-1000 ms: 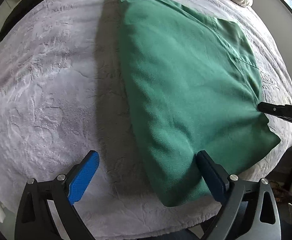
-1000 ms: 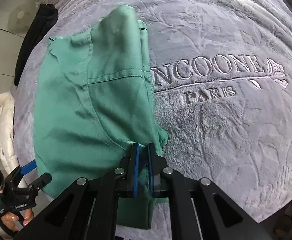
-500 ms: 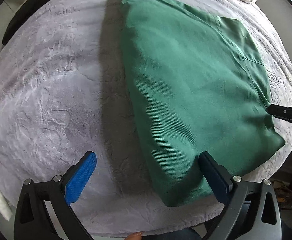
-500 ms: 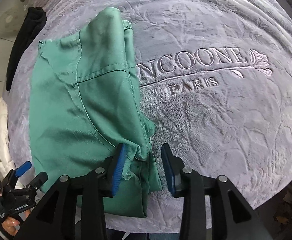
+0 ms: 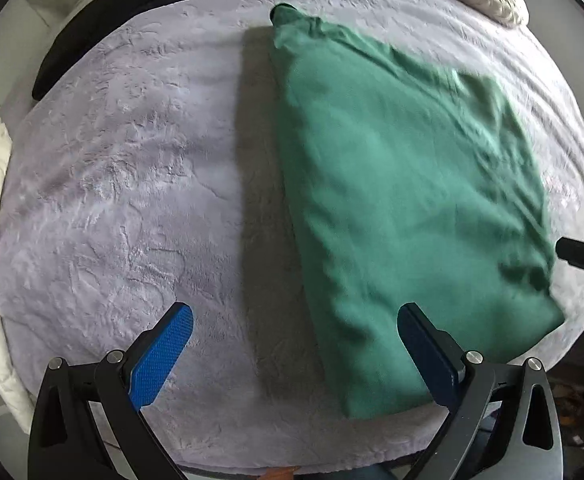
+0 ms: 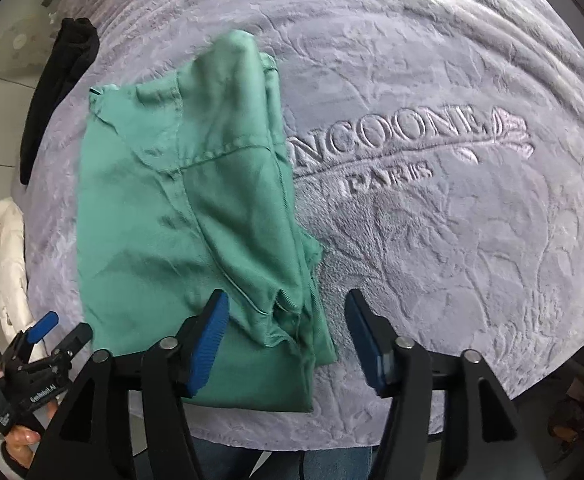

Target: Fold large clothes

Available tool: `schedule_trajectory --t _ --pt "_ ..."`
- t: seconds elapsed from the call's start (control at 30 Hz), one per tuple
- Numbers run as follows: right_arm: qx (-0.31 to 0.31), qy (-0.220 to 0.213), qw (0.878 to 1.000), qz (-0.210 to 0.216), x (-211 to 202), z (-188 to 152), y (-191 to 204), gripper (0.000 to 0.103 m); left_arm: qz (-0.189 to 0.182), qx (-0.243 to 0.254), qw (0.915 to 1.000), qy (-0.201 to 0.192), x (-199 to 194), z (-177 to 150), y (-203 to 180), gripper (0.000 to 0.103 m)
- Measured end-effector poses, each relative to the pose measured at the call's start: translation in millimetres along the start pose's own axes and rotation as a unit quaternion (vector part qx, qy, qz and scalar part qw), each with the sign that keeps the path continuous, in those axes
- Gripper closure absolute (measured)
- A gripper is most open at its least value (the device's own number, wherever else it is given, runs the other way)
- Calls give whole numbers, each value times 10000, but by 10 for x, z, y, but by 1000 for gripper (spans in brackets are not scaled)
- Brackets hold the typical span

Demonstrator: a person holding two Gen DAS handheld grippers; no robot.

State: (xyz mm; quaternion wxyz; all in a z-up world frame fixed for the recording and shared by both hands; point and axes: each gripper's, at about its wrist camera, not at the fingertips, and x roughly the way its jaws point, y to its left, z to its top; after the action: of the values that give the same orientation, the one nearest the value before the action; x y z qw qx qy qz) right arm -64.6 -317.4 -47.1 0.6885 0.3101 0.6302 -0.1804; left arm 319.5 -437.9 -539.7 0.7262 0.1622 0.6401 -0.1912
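1. The left gripper (image 5: 292,316) points straight down above the lavender blanket (image 5: 124,184), jaws spread wide and empty, just left of the folded green garment (image 5: 404,200).
2. The garment lies flat on the blanket, left of its embroidered lettering (image 6: 408,136).
3. The right gripper (image 6: 286,304) points steeply down over the garment's near right corner; its jaws have just been opening, cloth below them untouched.

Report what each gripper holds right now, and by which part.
Nothing is held. The right gripper, its jaws just opened, stands above the green garment's near edge without pinching it. The left gripper is open too.
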Motion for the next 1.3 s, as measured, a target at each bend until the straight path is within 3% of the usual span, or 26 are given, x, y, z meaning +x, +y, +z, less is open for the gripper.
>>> schedule_trajectory --t 0.07,0.63,0.67,0.7,0.93,1.3 --pt "-74 -53 10000 -19 -55 30 59 23 -13 -117 9999 26 -57 78 31 1" --pt "-621 -533 9963 -265 -489 261 615 14 375 -268 9984 -334 -438 307 -46 1" --pt "-637 -539 9961 -296 -496 260 625 3 366 -288 9983 -338 -446 312 -44 1" --pt "-670 -525 9958 -346 -494 258 646 0 364 -304 9983 -338 -448 314 -44 1" --pt "-732 -536 9950 -427 -477 275 720 0 345 -383 9982 -304 -472 360 -47 1" --pt "-954 -665 9892 -894 -527 261 891 0 450 -313 9977 -392 -541 402 -113 1"
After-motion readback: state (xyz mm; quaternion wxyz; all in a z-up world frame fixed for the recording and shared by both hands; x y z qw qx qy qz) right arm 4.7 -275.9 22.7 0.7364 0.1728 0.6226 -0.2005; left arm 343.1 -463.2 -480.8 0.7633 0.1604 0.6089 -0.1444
